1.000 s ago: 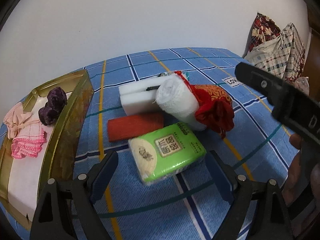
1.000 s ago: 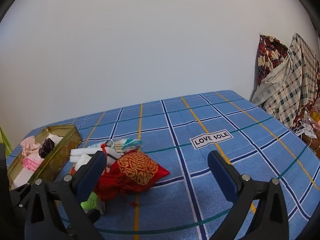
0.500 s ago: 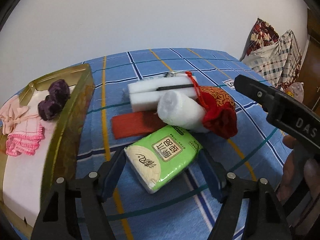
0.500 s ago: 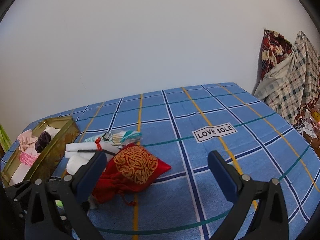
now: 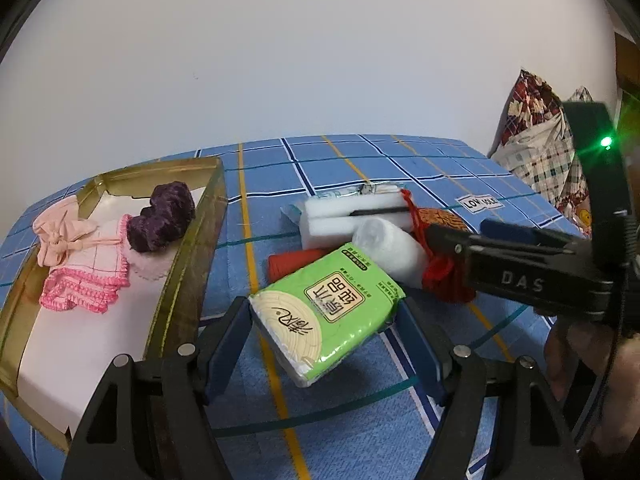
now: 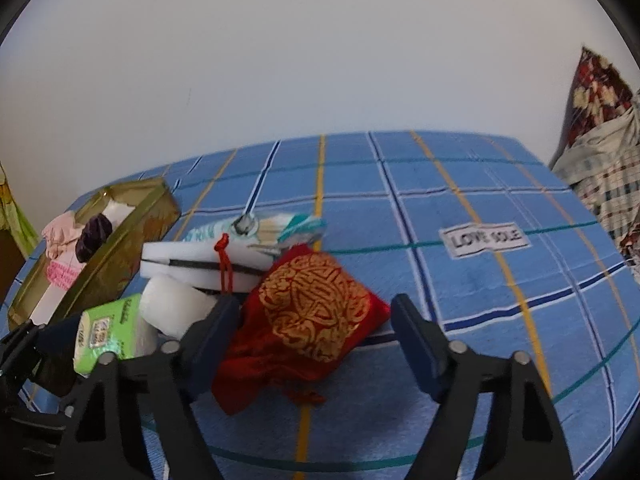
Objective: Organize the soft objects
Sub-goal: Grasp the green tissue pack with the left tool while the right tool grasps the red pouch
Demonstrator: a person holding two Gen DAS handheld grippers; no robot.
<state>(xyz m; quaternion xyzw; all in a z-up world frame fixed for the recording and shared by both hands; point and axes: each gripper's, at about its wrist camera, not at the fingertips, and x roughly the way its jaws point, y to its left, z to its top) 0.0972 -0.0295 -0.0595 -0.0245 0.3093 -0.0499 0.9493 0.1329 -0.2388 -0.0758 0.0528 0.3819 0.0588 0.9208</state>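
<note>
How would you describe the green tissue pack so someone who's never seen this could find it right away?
On the blue plaid cloth, look right of the gold tray at the pile of soft things. The green tissue pack lies at the pile's near edge, between the fingers of the open left gripper. It alone is bright green plastic with printed characters.

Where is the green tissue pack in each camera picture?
Left wrist view: the green tissue pack sits low in the middle, between the open fingers of the left gripper.
Right wrist view: the pack shows at the lower left edge, left of the red pouch.
Shared landmark: the white towel roll lies right beside the pack in both.
</note>
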